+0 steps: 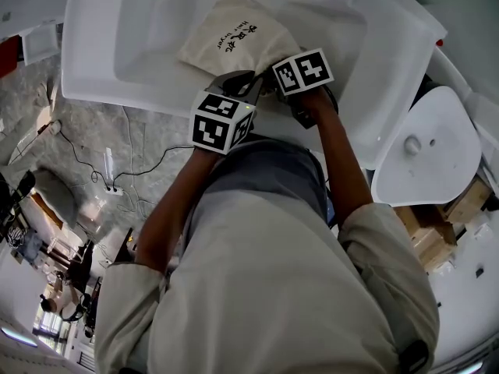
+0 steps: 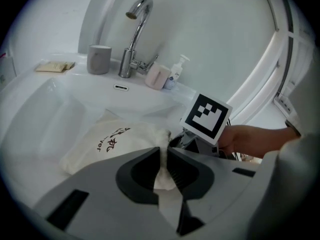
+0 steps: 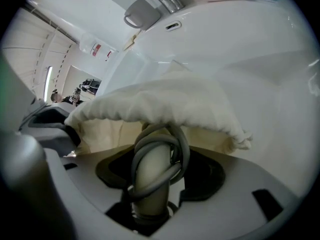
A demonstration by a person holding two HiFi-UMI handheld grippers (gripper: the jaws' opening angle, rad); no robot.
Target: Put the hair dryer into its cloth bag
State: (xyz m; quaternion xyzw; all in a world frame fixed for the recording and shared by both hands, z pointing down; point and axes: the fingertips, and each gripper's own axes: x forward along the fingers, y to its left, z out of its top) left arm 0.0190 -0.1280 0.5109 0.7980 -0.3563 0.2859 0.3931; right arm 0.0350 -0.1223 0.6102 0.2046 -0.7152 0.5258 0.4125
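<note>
The cream cloth bag [image 1: 234, 41] with dark print lies in the white basin [image 1: 140, 37]. My left gripper [image 1: 236, 82] is shut on the rim of the bag [image 2: 110, 144], with a fold of cloth pinched between its pads [image 2: 164, 159]. My right gripper [image 1: 270, 84] sits just to its right, its marker cube [image 2: 207, 116] showing in the left gripper view. The right gripper [image 3: 157, 173] is shut on the hair dryer's pale handle [image 3: 150, 176], which has the grey cord [image 3: 167, 146] wound round it. The handle's top end sits under the lifted bag rim [image 3: 165, 101]; the dryer's head is hidden.
A chrome tap [image 2: 132, 34], a grey cup [image 2: 99, 59], a pink cup [image 2: 156, 76] and a pump bottle [image 2: 175, 73] stand along the back of the basin. A white toilet lid [image 1: 425, 146] is at the right, and cables [image 1: 109, 178] lie on the floor at the left.
</note>
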